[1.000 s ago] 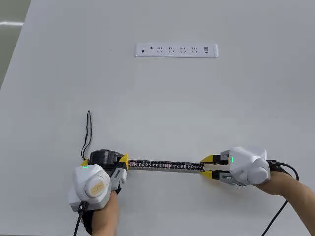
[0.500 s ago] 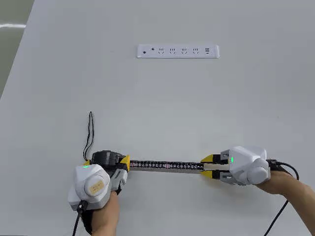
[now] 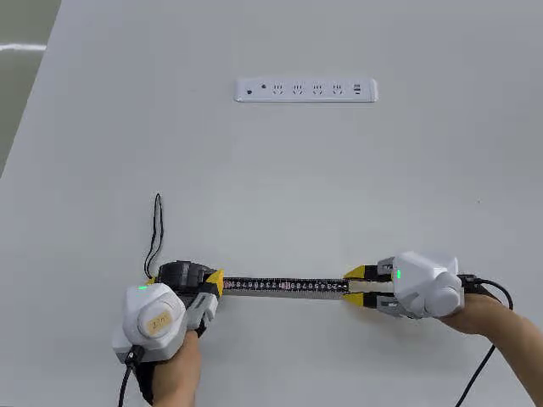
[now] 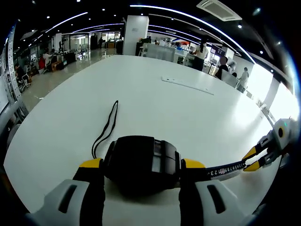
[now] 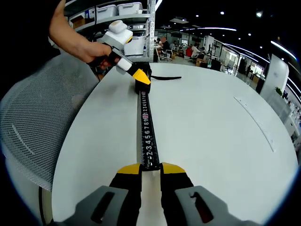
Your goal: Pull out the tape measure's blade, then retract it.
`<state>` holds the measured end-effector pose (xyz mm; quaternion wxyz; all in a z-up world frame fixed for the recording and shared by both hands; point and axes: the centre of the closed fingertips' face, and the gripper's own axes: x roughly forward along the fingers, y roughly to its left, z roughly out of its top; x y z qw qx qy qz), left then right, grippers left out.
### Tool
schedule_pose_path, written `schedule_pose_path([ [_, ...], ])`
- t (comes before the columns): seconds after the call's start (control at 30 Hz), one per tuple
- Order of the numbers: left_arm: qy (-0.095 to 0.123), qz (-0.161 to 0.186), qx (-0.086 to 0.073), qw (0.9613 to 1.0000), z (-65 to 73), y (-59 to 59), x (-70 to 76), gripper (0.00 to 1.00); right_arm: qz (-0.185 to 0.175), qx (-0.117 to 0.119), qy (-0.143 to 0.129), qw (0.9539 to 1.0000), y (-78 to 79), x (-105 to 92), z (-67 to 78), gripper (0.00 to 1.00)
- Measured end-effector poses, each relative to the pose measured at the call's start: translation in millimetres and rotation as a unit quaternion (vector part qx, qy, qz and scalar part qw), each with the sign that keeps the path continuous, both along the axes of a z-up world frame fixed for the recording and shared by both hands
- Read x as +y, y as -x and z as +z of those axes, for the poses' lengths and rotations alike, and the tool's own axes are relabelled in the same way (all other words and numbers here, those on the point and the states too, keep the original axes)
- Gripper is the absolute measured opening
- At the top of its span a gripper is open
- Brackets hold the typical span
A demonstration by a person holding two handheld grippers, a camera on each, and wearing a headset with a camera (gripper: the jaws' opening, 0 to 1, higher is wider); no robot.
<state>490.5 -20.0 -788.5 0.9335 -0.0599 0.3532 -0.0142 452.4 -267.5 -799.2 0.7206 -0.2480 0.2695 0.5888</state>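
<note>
The black tape measure case (image 3: 181, 273) rests on the white table (image 3: 280, 186), with my left gripper (image 3: 188, 287) shut around it. In the left gripper view the case (image 4: 141, 161) sits between the yellow-tipped jaws of that gripper (image 4: 142, 165). Its blade (image 3: 284, 286) lies pulled out flat to the right. The right gripper (image 3: 351, 286) is shut on the blade's tip. In the right gripper view the numbered blade (image 5: 146, 125) runs away from my right gripper (image 5: 150, 169) to the case (image 5: 142, 75) under the left gripper (image 5: 126, 63). A black wrist strap (image 3: 154, 233) trails behind the case.
A white power strip (image 3: 305, 89) lies flat at the far side of the table. A grey mesh chair back (image 5: 33, 136) stands beside the table's near edge. Black cables hang from both grippers.
Almost nothing differs. The blade stays pulled out to about the same length, and both grippers keep their hold. The left gripper's body has dipped slightly toward the table's front edge.
</note>
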Motion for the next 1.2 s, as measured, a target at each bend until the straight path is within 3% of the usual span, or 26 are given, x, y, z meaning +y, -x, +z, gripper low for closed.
schedule_pose_path([
  [0.3, 0.012, 0.000, 0.003, 0.9999, 0.3, 0.1, 0.9, 0.60, 0.005, -0.004, -0.008, 0.9999, -2.0, 11.5, 4.9, 0.13],
  [1.2, 0.022, -0.002, 0.009, 0.9997, 0.0, -1.0, 2.6, 0.61, 0.014, -0.004, -0.011, 0.9998, -5.6, 20.9, 9.0, 0.13],
])
